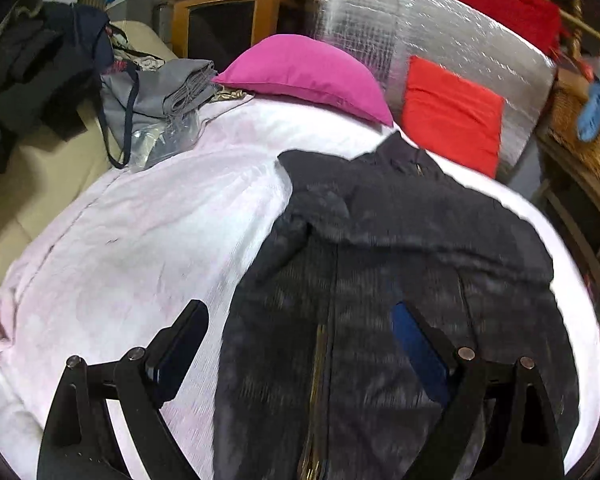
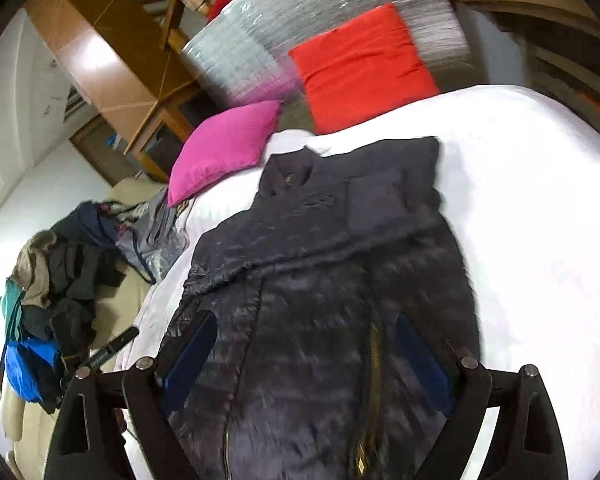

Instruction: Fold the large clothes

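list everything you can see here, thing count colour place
jacket: 1, dark navy, flat on the bed, collar toward the cushions
bed cover: 1, white, under the jacket
pink cushion: 1, magenta, head of bed
red cushion: 1, red-orange, against the foil sheet
foil sheet: 1, silver, behind the cushions
clothes pile: 1, dark and blue mix, on the beige sofa beside the bed
wicker basket: 1, tan, right of the bed
left gripper: 1, black, open above the jacket's edge
right gripper: 1, black, open above the jacket
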The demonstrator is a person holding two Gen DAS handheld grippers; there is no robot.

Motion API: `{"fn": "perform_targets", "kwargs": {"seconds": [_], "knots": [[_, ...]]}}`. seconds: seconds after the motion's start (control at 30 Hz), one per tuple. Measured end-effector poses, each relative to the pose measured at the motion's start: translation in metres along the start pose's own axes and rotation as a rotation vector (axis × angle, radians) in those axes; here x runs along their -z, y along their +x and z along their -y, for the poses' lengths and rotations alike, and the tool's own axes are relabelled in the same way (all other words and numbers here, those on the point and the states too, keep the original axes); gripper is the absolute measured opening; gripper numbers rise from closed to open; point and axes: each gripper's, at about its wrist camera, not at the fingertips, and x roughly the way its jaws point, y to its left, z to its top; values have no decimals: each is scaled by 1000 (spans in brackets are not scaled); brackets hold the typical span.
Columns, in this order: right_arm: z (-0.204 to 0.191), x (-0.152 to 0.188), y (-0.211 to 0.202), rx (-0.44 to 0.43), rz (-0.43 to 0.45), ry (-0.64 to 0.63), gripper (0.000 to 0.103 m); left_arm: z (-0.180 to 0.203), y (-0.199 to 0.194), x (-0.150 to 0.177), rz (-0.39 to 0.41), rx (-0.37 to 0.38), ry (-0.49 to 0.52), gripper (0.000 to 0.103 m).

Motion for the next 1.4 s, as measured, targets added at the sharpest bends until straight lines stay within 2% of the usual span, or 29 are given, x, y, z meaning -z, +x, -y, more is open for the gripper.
{"fn": "perform_targets", "kwargs": {"seconds": [0.07,0.23,0.43,0.83,1.4], "knots": [[8,14,-12,11,4,24,93,2,-10,11,-16,-15,23,93],[28,50,-33,25,-8,92,93,1,-29,28,-21,-28,3,93],[33,72,-59,24,18,121,93,5,-51,38,-13,-27,9,93],[34,88,-84,21,46,141,94,11,-64,54,-22,-14,15,93],[38,100,-83,47,21,154,94,0,-50,67,-70,-17,-1,93]]}}
